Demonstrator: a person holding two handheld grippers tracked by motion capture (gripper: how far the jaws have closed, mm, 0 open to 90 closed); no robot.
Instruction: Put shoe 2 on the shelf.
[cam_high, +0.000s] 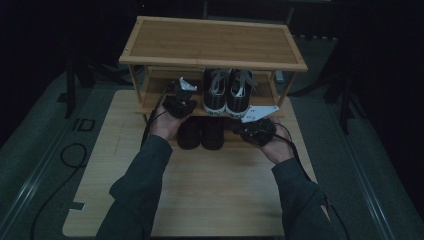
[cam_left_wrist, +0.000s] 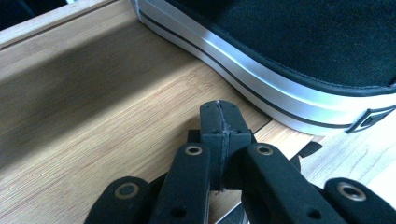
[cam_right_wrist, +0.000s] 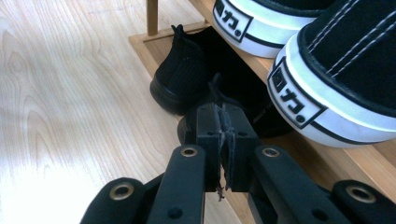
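Free shelf board (cam_high: 156, 95) left of the sneakers (cam_high: 227, 92); black shoes (cam_high: 201, 133) below.

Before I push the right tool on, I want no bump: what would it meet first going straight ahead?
Probably the heel of the nearer all-black shoe on the bottom tier, right beyond the shut right tool; depth is unclear.

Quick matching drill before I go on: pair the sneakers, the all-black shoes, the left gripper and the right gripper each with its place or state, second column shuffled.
1. black-and-white sneakers
2. all-black shoes
3. left gripper
4. right gripper

A. shut, in front of the bottom shelf, beside the black shoes
B. on the middle shelf of the wooden rack
C. shut, over the middle shelf, left of the sneakers
D. on the bottom shelf, heels outward

Pairs: 1-B, 2-D, 3-C, 4-A
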